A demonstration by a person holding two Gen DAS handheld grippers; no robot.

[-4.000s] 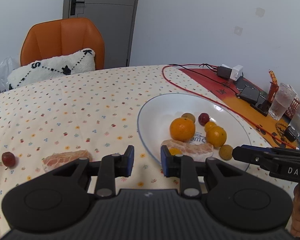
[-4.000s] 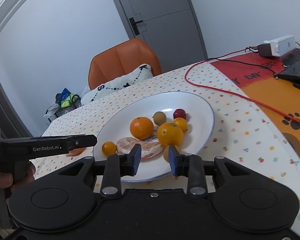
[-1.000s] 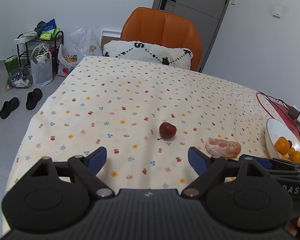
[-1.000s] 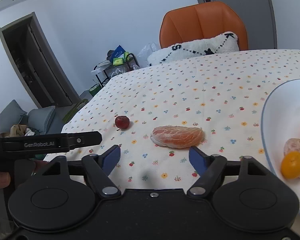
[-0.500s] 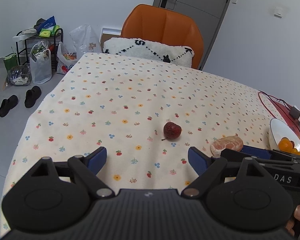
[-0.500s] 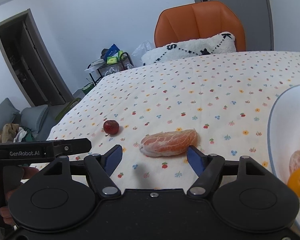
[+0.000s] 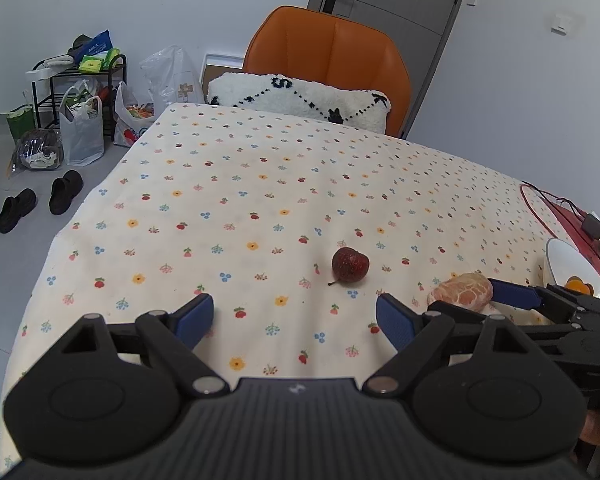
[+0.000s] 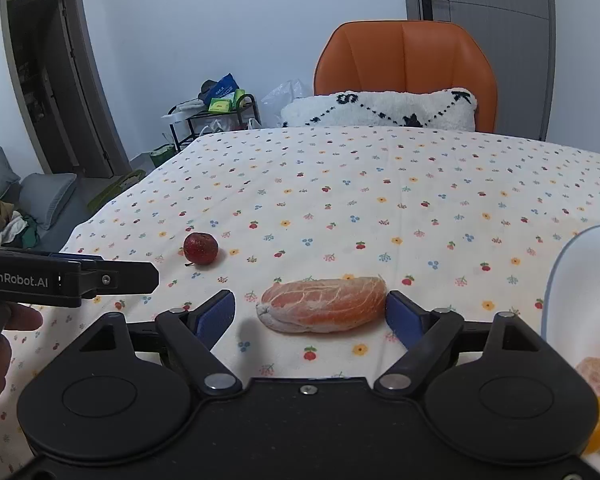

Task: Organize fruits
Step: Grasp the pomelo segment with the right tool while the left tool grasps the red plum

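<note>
A small dark red fruit lies on the flowered tablecloth, a little ahead of my open left gripper and slightly right of its middle; it also shows in the right wrist view. A peeled citrus segment lies between the wide-open jaws of my right gripper, close to the right finger; it shows in the left wrist view too. A white plate with oranges and peeled pieces sits at the right.
An orange chair with a white cushion stands at the table's far edge. The table's left edge drops to the floor, with shoes and bags there. A red cable and chargers lie at the far right.
Both grippers, shut near the plate four seconds ago, have opened and swung left. Over the last second the right gripper closed in around the peeled segment and the left neared the red fruit.
</note>
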